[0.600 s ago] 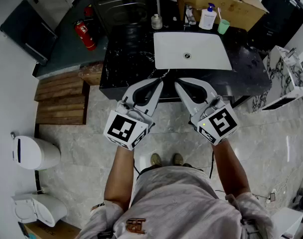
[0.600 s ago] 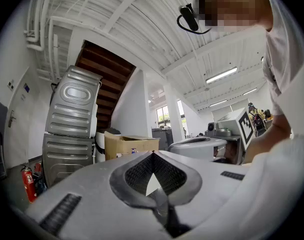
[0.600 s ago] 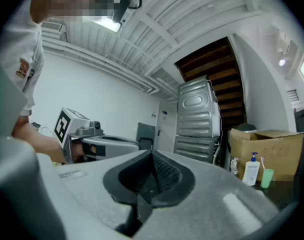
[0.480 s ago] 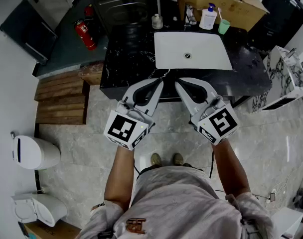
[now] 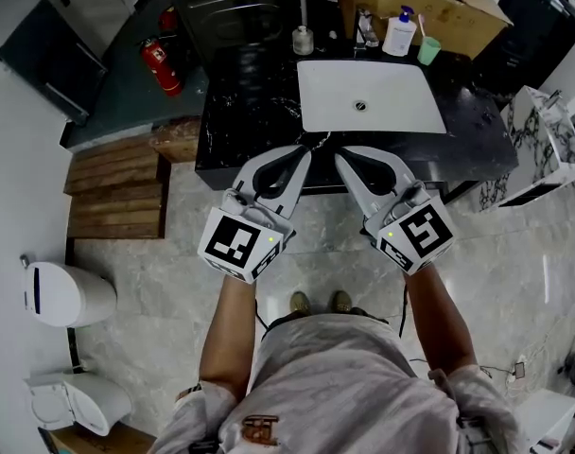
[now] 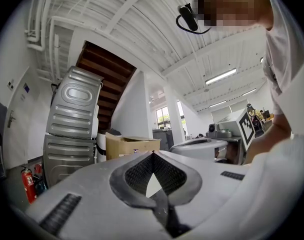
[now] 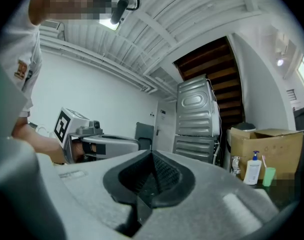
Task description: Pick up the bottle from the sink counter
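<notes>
Only the person has edged slightly toward the sink (image 5: 371,96), left gripper (image 5: 303,153) and right gripper (image 5: 341,156) clenched empty before it, while the pump bottle (image 5: 399,34) stands behind it, unreached.

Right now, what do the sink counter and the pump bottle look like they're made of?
Black sink counter: polished stone, likely marble, judging by white veins and sheen.
White pump bottle with a blue top: probably plastic, opaque with a smooth look.
</notes>
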The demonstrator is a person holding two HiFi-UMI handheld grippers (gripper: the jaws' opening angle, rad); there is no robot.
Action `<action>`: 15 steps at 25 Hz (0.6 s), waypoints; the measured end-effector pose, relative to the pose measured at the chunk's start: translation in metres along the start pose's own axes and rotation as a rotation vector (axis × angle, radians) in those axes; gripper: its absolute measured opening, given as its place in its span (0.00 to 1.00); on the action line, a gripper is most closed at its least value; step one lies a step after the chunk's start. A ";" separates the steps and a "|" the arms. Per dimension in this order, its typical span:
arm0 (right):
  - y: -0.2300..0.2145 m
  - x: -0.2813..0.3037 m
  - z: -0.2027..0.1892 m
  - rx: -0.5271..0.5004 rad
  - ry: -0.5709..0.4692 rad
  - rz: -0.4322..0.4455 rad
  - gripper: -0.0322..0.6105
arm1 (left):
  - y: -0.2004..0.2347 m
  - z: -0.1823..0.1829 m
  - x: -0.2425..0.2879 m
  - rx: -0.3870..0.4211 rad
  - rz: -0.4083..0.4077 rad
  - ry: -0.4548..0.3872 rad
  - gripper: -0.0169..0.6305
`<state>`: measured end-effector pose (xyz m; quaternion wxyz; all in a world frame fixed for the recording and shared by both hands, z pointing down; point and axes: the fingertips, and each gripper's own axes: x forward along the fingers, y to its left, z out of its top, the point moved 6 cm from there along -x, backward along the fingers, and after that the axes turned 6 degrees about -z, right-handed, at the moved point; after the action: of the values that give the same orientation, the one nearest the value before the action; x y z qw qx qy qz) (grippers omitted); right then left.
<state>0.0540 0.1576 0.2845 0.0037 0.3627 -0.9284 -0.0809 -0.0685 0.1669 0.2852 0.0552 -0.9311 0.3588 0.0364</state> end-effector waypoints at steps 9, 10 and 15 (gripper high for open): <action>0.010 0.031 0.001 -0.021 0.009 -0.047 0.05 | 0.041 -0.002 -0.013 0.023 -0.029 -0.015 0.03; 0.012 0.034 0.001 -0.027 0.012 -0.050 0.05 | 0.046 -0.003 -0.014 0.022 -0.032 -0.015 0.03; 0.009 0.047 -0.005 -0.037 0.030 -0.075 0.05 | 0.065 -0.011 -0.014 0.015 -0.048 -0.012 0.03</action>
<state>0.0140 0.1318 0.2889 0.0212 0.3983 -0.9123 -0.0928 -0.1220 0.1271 0.2926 0.0653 -0.9387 0.3363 0.0381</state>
